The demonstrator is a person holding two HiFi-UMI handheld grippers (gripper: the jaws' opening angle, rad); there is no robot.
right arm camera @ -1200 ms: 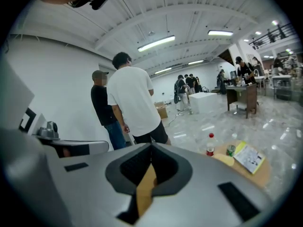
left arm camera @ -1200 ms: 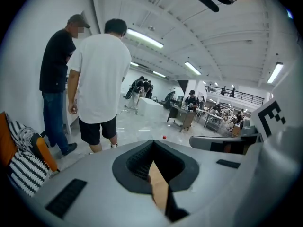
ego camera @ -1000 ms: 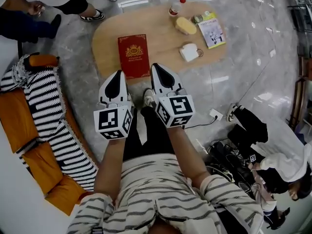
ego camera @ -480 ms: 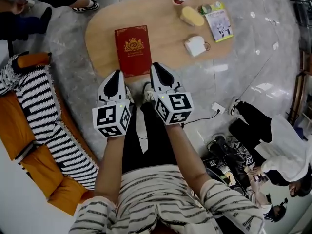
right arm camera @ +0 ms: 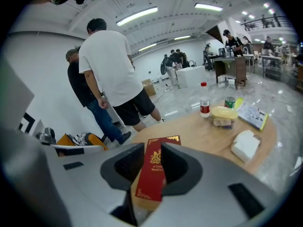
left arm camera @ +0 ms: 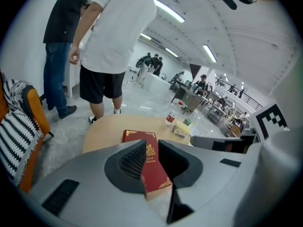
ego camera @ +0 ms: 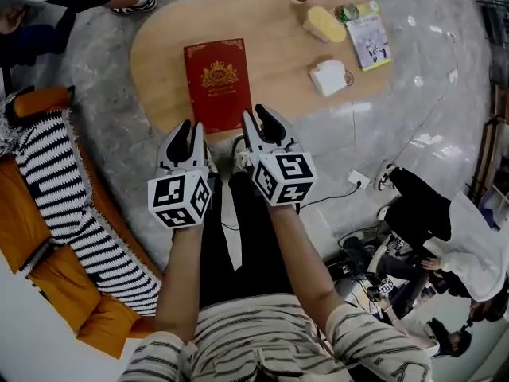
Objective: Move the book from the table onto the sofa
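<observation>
Reach step: left claw (ego camera: pixel 191 127) and right claw (ego camera: pixel 258 118) hover short of the book (ego camera: pixel 216 82), their jaws just opened slightly and empty. Next, grip its near edge.

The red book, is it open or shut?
Shut. The red book lies flat on the table, its gold-crested front cover up, no pages spread.

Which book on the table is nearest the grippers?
The red hardcover book with gold crest, just ahead of the left gripper and right gripper; the pale illustrated booklet lies far right.
</observation>
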